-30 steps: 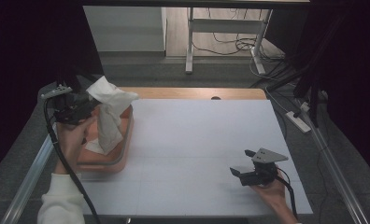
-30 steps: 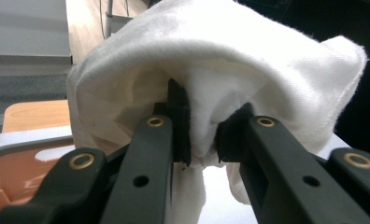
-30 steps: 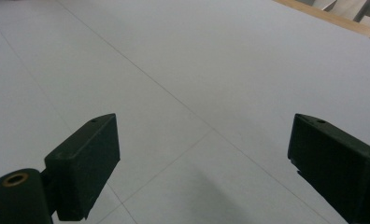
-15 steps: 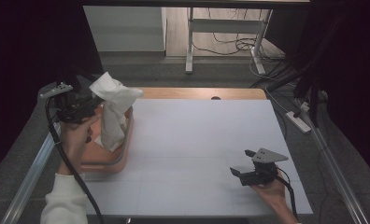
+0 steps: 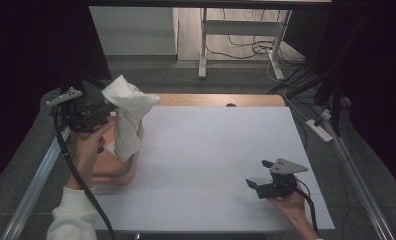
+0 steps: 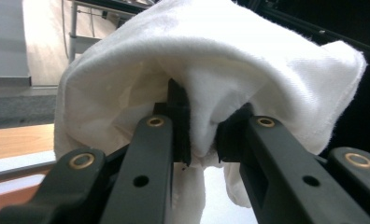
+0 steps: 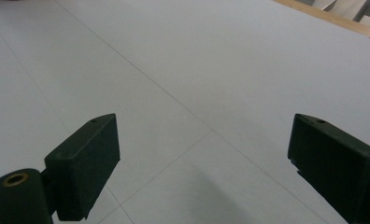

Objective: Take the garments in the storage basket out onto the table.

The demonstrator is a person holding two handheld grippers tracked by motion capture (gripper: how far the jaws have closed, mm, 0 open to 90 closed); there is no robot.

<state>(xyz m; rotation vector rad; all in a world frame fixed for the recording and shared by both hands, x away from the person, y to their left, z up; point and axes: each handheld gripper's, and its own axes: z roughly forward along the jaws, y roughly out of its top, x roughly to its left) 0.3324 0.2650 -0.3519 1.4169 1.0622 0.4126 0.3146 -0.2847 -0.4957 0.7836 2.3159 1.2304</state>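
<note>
In the high view, a white cloth [image 5: 127, 116] is held up at the left side of the table [image 5: 226, 150] by the left gripper [image 5: 102, 111]. Its lower end hangs down into, or just over, an orange tray [image 5: 117, 176] near the left edge; whether it touches the tray floor cannot be told from here. The lifting out is judged to be under way, with the cloth raised but not yet carried clear of the tray. Spreading or setting it down on the white surface is judged to be left. The right gripper [image 5: 256, 184] is kept low over the near right part of the table, well apart from the cloth.

In the left gripper view, a fold of the cloth [image 6: 211, 79] is seen pinched firmly between the two black jaws, the rest draped over and around them.

In the right gripper view, the jaws are seen spread wide over bare table [image 7: 211, 70], nothing between them.
</note>
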